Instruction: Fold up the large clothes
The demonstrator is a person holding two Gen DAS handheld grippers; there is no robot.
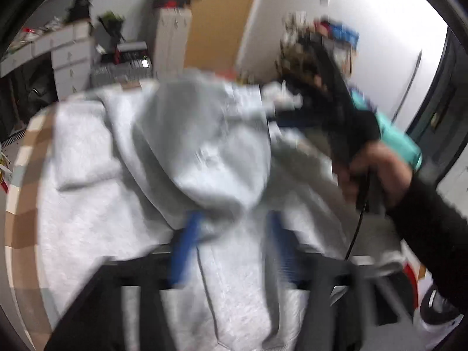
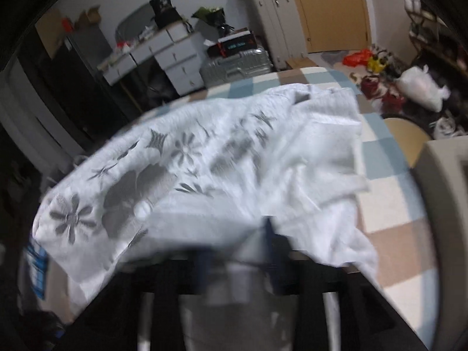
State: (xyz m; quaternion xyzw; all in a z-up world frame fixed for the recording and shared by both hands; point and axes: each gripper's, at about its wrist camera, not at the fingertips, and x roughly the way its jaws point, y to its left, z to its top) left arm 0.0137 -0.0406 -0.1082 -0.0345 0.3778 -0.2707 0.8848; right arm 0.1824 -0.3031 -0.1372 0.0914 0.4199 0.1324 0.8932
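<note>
Both hand-held grippers, left (image 1: pixel 231 234) and right (image 2: pixel 237 248), gape around the light grey fleece hoodie (image 1: pixel 181 152), gripping nothing; loose folds could slump apart.

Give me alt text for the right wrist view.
A light grey garment with darker flower prints lies rumpled on a checked cloth; the right gripper stands open over its near edge. Drawers and suitcases blur behind.
</note>
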